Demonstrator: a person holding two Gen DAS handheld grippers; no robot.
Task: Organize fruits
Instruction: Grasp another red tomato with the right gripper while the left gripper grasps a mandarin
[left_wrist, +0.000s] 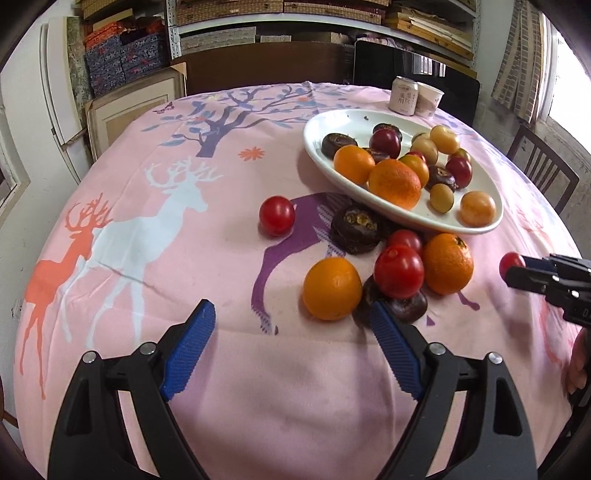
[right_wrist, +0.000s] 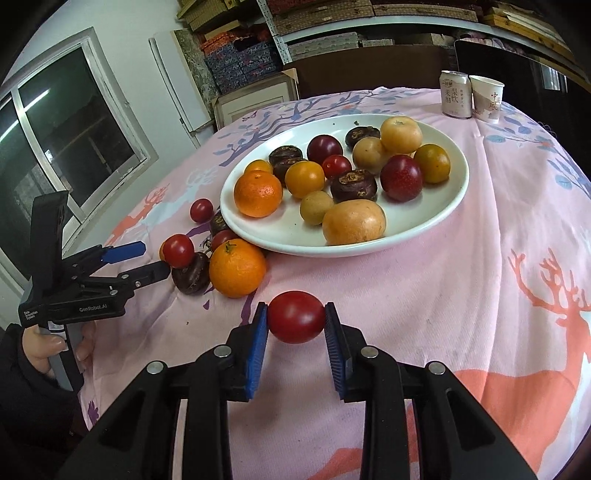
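A white oval plate (left_wrist: 491, 218) (right_wrist: 450, 206) holds several oranges, red tomatoes, dark water chestnuts and yellow fruits. Loose fruits lie on the cloth beside it: an orange (left_wrist: 331, 288), a red tomato (left_wrist: 399, 271) on a dark chestnut, another orange (left_wrist: 447, 263) (right_wrist: 237, 268), a chestnut (left_wrist: 355, 230), and a lone tomato (left_wrist: 277, 215) (right_wrist: 201, 210). My left gripper (left_wrist: 291, 314) (right_wrist: 153, 260) is open, just short of the loose pile. My right gripper (right_wrist: 296, 319) (left_wrist: 517, 269) is shut on a red tomato (right_wrist: 295, 316) (left_wrist: 511, 263), held above the cloth, near the plate.
The table wears a pink cloth with deer and tree prints (left_wrist: 166, 221). A drink can (left_wrist: 403, 95) (right_wrist: 455, 94) and a paper cup (left_wrist: 428, 99) (right_wrist: 487, 99) stand behind the plate. A wooden chair (left_wrist: 543, 166) is at the right. Shelves with boxes line the back wall.
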